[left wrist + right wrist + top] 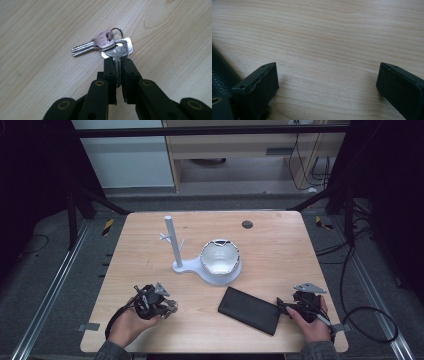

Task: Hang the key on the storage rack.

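Keys clamped between jaws of left tool, one silver key's blade pinched, its head, ring and a second pinkish-headed key just past the tips, over the counter. Right tool with jaws standing wide apart, nothing between, resting low on bare wood. Black wallet just left of it. Farther off, white stand and bowl.
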Demonstrator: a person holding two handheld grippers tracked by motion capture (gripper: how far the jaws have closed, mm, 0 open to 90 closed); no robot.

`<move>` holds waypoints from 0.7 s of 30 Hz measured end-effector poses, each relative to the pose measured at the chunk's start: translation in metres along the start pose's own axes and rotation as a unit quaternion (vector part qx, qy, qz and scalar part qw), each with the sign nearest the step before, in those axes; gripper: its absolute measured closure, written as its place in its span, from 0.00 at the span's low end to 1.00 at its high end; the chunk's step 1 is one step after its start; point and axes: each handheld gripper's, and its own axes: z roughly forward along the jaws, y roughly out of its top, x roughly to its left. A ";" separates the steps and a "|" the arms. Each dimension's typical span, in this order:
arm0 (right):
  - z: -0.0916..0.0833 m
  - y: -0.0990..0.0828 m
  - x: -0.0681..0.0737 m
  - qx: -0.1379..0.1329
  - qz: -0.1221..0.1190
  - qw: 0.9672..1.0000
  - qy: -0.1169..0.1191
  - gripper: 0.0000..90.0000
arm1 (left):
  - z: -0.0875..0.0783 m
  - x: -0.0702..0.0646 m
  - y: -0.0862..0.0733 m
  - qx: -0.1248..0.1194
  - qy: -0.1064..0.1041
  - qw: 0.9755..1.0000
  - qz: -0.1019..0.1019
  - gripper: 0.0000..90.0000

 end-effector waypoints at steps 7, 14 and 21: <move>0.000 0.000 0.001 0.000 0.000 1.000 0.001 0.05 | -0.006 0.003 -0.001 -0.004 -0.005 1.000 0.001 0.93; 0.000 0.000 0.001 0.000 0.000 1.000 0.002 0.05 | -0.002 0.003 -0.004 0.005 -0.006 1.000 0.002 0.93; 0.000 0.000 0.001 0.000 -0.002 1.000 0.002 0.05 | -0.024 0.009 0.000 -0.026 -0.002 1.000 0.001 1.00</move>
